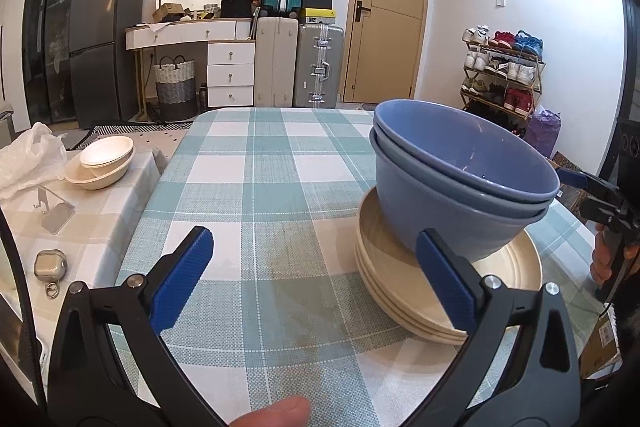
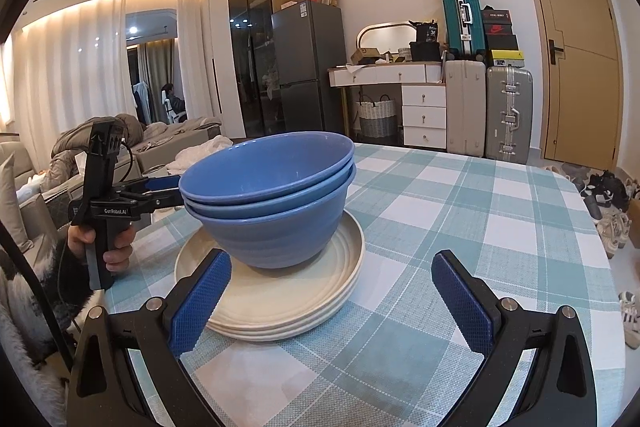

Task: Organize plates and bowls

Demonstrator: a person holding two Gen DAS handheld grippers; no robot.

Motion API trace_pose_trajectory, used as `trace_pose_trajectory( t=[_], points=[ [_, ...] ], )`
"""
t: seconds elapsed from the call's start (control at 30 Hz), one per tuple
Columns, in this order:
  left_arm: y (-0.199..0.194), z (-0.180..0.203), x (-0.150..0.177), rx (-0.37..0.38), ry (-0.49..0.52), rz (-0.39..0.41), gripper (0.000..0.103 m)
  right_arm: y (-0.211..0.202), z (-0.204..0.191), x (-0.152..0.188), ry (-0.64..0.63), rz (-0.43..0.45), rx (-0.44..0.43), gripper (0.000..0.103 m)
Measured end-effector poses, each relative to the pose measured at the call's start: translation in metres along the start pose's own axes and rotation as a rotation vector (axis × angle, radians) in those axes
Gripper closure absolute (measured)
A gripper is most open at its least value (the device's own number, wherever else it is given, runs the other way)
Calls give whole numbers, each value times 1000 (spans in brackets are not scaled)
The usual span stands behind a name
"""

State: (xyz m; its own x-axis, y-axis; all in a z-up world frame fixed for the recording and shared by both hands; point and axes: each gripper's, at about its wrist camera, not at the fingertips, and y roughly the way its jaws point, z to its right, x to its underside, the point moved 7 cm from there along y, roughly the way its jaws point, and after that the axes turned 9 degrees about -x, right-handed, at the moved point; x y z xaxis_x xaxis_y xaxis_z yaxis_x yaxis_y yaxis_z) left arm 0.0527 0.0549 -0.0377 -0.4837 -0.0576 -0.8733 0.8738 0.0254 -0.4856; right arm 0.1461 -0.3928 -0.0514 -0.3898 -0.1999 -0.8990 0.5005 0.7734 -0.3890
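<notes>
My left gripper (image 1: 314, 269) and right gripper (image 2: 332, 297) both gape wide, empty, flanking the nested bowls (image 2: 272, 203) atop stacked plates (image 2: 280, 307) on the surface (image 1: 260, 187).

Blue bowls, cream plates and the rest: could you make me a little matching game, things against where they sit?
Things:
1. blue bowls
2. cream plates
3. white bowls
4. earbud case

Places:
A. directly on the checked tablecloth
B. side table, near edge
C. nested on the plate stack
D. side table, beside a plastic bag

Pairs: 1-C, 2-A, 3-D, 4-B
</notes>
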Motion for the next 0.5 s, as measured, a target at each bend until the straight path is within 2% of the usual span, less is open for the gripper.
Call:
trace_pose_trajectory(
  t=[0.5],
  points=[
    [-2, 0, -3, 2, -7, 13, 2, 3, 1, 2, 5, 12, 3, 1]
  ],
)
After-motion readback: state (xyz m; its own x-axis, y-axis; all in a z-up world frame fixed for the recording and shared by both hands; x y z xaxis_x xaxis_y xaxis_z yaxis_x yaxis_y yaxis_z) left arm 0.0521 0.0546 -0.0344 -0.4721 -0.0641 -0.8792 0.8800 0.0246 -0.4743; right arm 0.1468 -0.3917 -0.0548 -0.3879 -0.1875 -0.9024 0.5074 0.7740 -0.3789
